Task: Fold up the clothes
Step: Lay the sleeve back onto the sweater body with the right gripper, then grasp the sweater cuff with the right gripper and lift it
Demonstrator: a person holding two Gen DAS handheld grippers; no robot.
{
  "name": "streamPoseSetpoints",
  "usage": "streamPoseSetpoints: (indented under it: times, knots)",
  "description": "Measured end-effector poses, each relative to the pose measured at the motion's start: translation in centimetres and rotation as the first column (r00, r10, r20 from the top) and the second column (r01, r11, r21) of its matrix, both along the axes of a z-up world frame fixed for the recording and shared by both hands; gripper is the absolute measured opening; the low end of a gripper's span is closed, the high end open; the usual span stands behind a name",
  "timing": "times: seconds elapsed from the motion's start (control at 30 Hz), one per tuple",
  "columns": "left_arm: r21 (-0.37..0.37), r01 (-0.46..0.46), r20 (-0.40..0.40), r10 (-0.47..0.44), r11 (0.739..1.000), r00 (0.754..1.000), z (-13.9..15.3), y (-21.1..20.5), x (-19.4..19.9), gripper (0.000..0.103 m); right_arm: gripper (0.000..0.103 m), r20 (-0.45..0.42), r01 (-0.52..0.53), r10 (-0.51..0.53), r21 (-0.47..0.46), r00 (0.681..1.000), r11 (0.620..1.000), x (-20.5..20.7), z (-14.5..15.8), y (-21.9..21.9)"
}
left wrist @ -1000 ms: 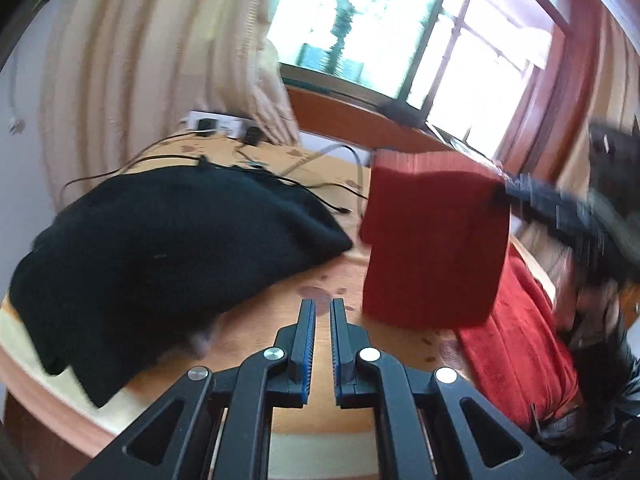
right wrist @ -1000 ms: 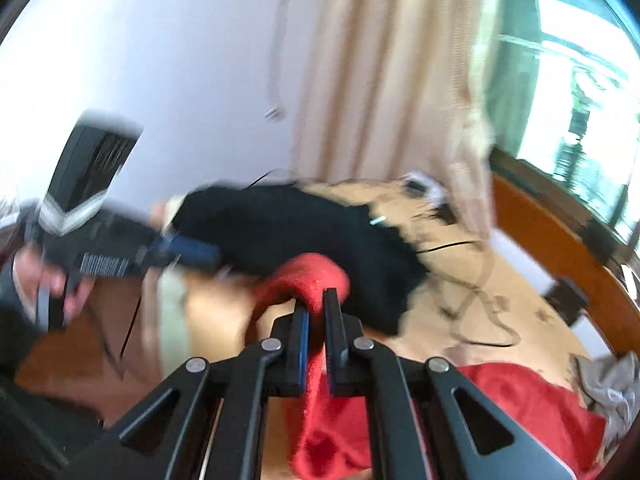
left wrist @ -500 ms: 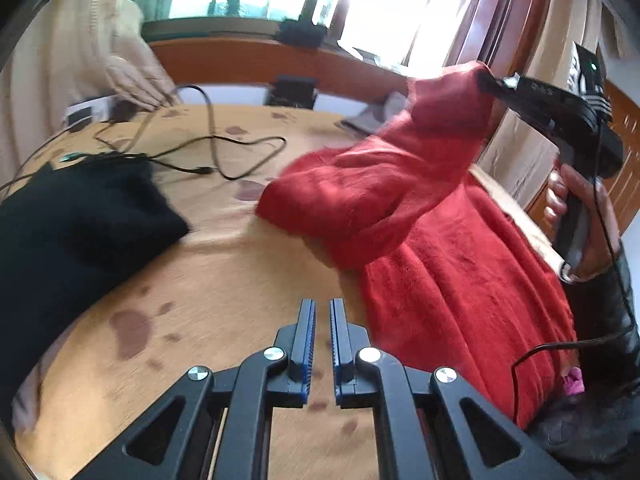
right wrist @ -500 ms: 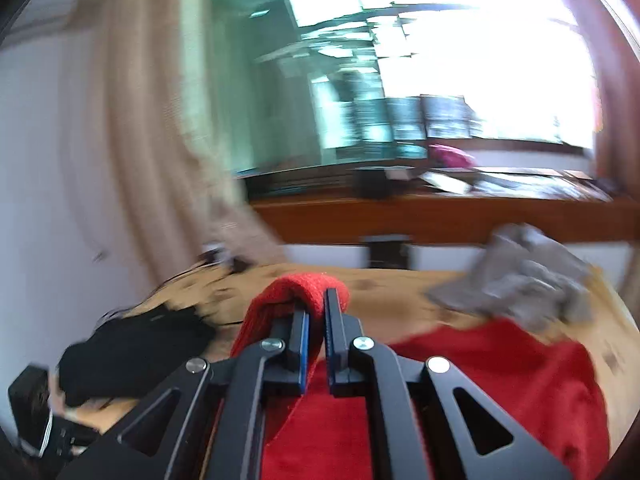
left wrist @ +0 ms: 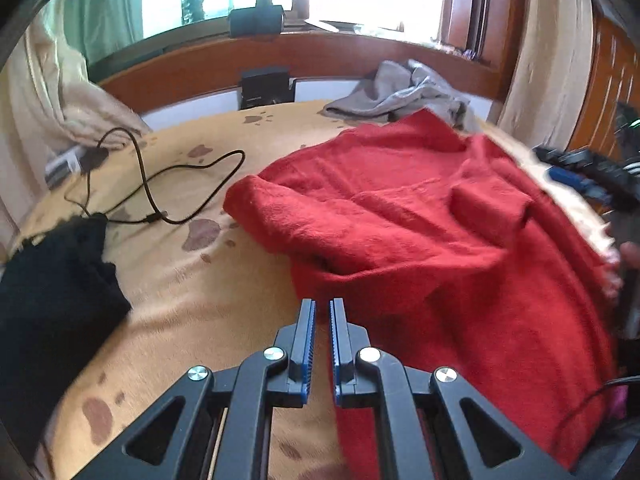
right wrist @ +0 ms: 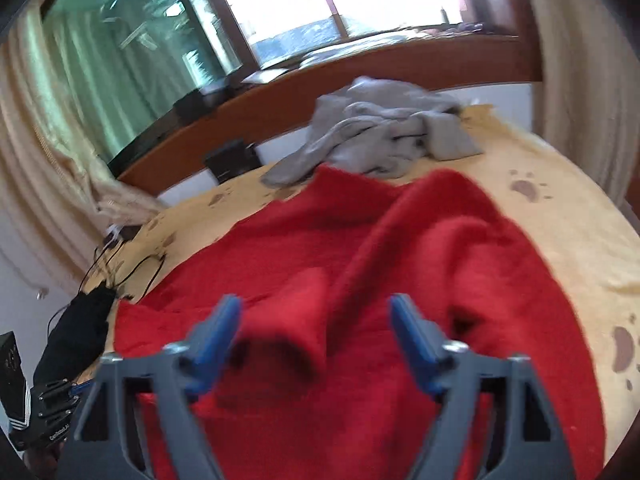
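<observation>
The red sweater (left wrist: pixel 420 232) lies spread on the yellow bed (left wrist: pixel 192 292), body flat, one sleeve (right wrist: pixel 400 248) folded across it and its cuff just in front of the right gripper (right wrist: pixel 316 334). That gripper's jaws stand wide apart and hold nothing, blurred with motion. The left gripper (left wrist: pixel 322 344) hovers at the sweater's near-left hem with its jaws nearly together, only a narrow gap between them, and nothing in it.

The step in hand looks like the sleeve fold: the right sleeve seems laid in, and the thick roll at the sweater's left edge (left wrist: pixel 272 204) is not yet flattened. Next, the left gripper would likely need to open, take that rolled left edge or sleeve, and carry it over the body; the right can pin the middle.

A black garment (left wrist: pixel 52 292) sits at far left beside a black cable (left wrist: pixel 176 184), and a grey garment (right wrist: pixel 380 136) lies crumpled beyond the sweater, both apparently awaiting folding.
</observation>
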State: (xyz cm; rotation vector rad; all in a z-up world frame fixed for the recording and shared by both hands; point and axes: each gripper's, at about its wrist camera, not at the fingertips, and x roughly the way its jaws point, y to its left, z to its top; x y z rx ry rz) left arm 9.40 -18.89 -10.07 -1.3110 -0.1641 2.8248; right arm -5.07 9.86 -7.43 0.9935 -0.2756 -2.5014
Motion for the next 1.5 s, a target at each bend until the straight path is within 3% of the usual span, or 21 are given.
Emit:
streamPoseSetpoints:
  times: [0.13, 0.23, 0.37, 0.43, 0.53, 0.6, 0.63, 0.67, 0.7, 0.87, 1.03, 1.1, 1.2, 1.23, 1.27, 1.3, 1.33, 1.43, 1.5]
  knots:
    - [-0.041, -0.007, 0.013, 0.008, 0.999, 1.0, -0.6, 0.3, -1.3, 0.008, 0.083, -0.046, 0.011, -0.009, 0.029, 0.999, 1.0, 1.0, 0.8, 1.8]
    - [-0.07, -0.015, 0.018, 0.016, 0.997, 1.0, -1.0, 0.3, -2.1, 0.008, 0.083, -0.089, -0.065, 0.077, 0.134, 0.993, 0.989, 1.9, 1.1, 0.9]
    - [-0.101, -0.034, 0.012, 0.036, 0.994, 0.999, -1.2, 0.0, -3.0, 0.008, 0.082, -0.166, -0.236, 0.318, 0.386, 0.933, 0.892, 4.5, 1.0, -3.3]
    - [-0.117, -0.044, 0.009, 0.045, 0.992, 0.999, -1.3, -0.2, -3.4, 0.008, 0.082, -0.152, -0.356, 0.446, 0.406, 0.882, 0.842, 5.3, 0.6, -5.4]
    - [-0.136, -0.075, 0.006, 0.077, 0.988, 0.997, -1.5, -0.8, -4.0, 0.008, 0.081, -0.091, -0.389, 0.477, 0.458, 0.874, 0.8, 4.3, -1.0, -7.3]
    - [-0.124, -0.116, 0.016, 0.119, 0.985, 0.993, -1.9, -1.9, -3.9, 0.008, 0.07, -0.05, -0.411, 0.495, 0.49, 0.868, 0.769, 3.5, -2.0, -8.7]
    - [-0.118, -0.136, 0.021, 0.14, 0.984, 0.99, -2.0, -2.4, -3.8, 0.008, 0.058, -0.025, -0.422, 0.5, 0.499, 0.866, 0.757, 3.1, -2.5, -9.2]
    - [-0.112, -0.156, 0.026, 0.16, 0.981, 0.987, -2.2, -3.0, -3.8, 0.008, 0.048, 0.009, -0.435, 0.494, 0.488, 0.869, 0.756, 2.5, -3.1, -9.2]
    - [-0.098, -0.158, 0.032, 0.162, 0.982, 0.986, -2.4, -3.3, -3.6, 0.008, 0.045, 0.039, -0.448, 0.49, 0.472, 0.871, 0.759, 2.0, -3.5, -9.1]
    - [-0.043, -0.153, 0.031, 0.154, 0.987, 0.988, -2.5, -4.0, -2.9, 0.008, 0.023, 0.06, -0.427, 0.436, 0.355, 0.898, 0.831, 0.9, -3.0, -6.5]
    - [-0.052, -0.123, 0.006, 0.124, 0.991, 0.992, -1.8, -2.9, -2.4, 0.008, 0.02, 0.013, -0.292, 0.31, 0.379, 0.951, 0.878, 0.5, -2.2, -4.2]
    - [-0.075, -0.105, 0.01, 0.106, 0.992, 0.994, -1.7, -2.1, -2.2, 0.008, 0.02, -0.013, -0.28, 0.309, 0.384, 0.951, 0.88, 1.0, -1.6, -3.8]
    - [-0.095, -0.074, -0.003, 0.074, 0.993, 0.997, -1.1, -1.1, -2.0, 0.008, 0.027, -0.03, -0.349, 0.379, 0.331, 0.925, 0.877, 2.1, -0.6, -4.2]
    - [-0.104, -0.067, -0.01, 0.067, 0.992, 0.998, -0.9, -0.8, -2.0, 0.008, 0.043, -0.026, -0.377, 0.409, 0.335, 0.912, 0.864, 2.5, -0.5, -4.9]
    - [-0.113, -0.061, -0.018, 0.059, 0.992, 0.998, -0.7, -0.5, -2.0, 0.008, 0.072, -0.022, -0.4, 0.434, 0.345, 0.901, 0.849, 2.8, -0.5, -5.6]
    - [-0.123, -0.054, -0.025, 0.052, 0.991, 0.998, -0.6, -0.2, -2.0, 0.008, 0.085, -0.016, -0.407, 0.445, 0.376, 0.895, 0.832, 2.9, -0.9, -6.6]
    - [-0.132, -0.048, -0.032, 0.044, 0.99, 0.999, -0.4, 0.1, -2.1, 0.008, 0.09, -0.009, -0.413, 0.456, 0.408, 0.89, 0.815, 2.9, -1.3, -7.6]
    - [-0.139, -0.04, -0.036, 0.035, 0.989, 0.999, -0.2, 0.3, -2.2, 0.008, 0.09, 0.017, -0.429, 0.484, 0.491, 0.875, 0.758, 2.9, -2.5, -10.4]
    - [-0.129, -0.044, -0.031, 0.04, 0.991, 0.999, -0.3, 0.0, -2.3, 0.008, 0.086, 0.067, -0.447, 0.481, 0.499, 0.874, 0.742, 2.3, -3.9, -11.0]
